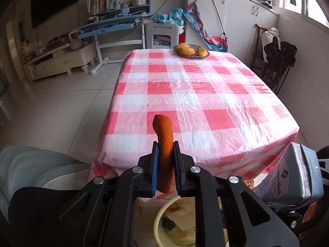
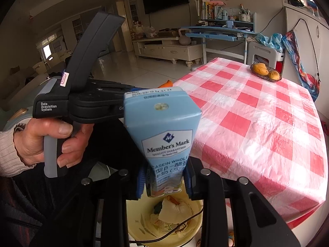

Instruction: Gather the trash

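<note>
A person's left gripper (image 1: 165, 144) clamps an orange peel (image 1: 164, 152) between its blue-padded jaws, the strip standing upright and curling at its tip above the near edge of a dining table (image 1: 205, 94). The right gripper (image 2: 164, 177) is closed on a light-blue Member's Mark milk carton (image 2: 162, 127), gripped low on its body so the top, with its punched straw hole, leans toward the camera. The same carton shows at the right edge of the left wrist view.

Both grippers hang above a pale yellow basin (image 2: 141, 222) just in front of the table's near edge. The basin already contains crumpled white tissue, a dark green scrap and an orange bit. A thin dark cable crosses its rim in the right wrist view.

In that view the person's left hand (image 2: 47, 142), in a cream ribbed cuff, wraps the grey handle of the left gripper, whose black body is labelled "Data Acquisition System".

The table wears a red-and-white checked plastic cloth. At its far edge rests a woven dish of mangoes (image 1: 191, 50). Beyond stand a blue study desk (image 1: 115, 24) stacked with books, a cream TV cabinet (image 1: 59, 61) and a wall-mounted television (image 1: 53, 0).
</note>
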{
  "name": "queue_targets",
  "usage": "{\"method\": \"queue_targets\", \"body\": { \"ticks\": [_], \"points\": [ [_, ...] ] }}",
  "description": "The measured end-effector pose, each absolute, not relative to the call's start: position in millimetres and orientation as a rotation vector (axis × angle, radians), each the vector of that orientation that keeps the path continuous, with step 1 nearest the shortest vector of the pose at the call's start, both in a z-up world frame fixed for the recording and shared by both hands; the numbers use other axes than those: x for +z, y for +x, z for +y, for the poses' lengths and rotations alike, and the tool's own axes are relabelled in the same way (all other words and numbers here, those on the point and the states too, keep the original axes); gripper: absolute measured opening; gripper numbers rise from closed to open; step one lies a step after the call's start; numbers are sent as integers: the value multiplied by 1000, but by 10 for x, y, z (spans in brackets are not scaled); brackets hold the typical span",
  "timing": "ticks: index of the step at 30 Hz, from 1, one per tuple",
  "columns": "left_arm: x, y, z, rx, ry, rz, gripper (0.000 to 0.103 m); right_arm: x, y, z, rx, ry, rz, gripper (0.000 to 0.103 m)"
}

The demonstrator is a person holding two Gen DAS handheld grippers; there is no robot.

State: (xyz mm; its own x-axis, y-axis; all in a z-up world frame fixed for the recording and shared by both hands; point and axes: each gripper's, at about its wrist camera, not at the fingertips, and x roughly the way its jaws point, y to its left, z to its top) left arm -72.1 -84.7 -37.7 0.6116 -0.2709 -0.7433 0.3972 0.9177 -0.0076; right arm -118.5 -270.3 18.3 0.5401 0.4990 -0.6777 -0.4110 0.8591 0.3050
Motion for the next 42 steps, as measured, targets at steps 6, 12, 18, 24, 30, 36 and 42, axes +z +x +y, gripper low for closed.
{"method": "queue_targets", "body": {
  "ticks": [6,12,18,24,30,36,42],
  "points": [
    [-396,-757,-854,-390,174,827,13,192,-1297,-2711,530,127,835,31],
    [-431,-734,-866,-388,172,833,13,184,-1284,-2688,523,125,842,31],
    [-451,-718,-857,-385,164,831,13,181,-1301,-2670,524,122,848,31],
    [-455,-715,-847,-385,165,831,13,173,-1295,-2658,524,119,855,31],
    [-453,-716,-845,-384,164,832,14,166,-1291,-2646,525,120,857,31],
    [-453,-716,-843,-385,164,833,14,160,-1288,-2648,523,120,858,31],
    [-474,-706,-852,-385,167,837,14,149,-1289,-2642,524,121,860,31]
  ]
}}
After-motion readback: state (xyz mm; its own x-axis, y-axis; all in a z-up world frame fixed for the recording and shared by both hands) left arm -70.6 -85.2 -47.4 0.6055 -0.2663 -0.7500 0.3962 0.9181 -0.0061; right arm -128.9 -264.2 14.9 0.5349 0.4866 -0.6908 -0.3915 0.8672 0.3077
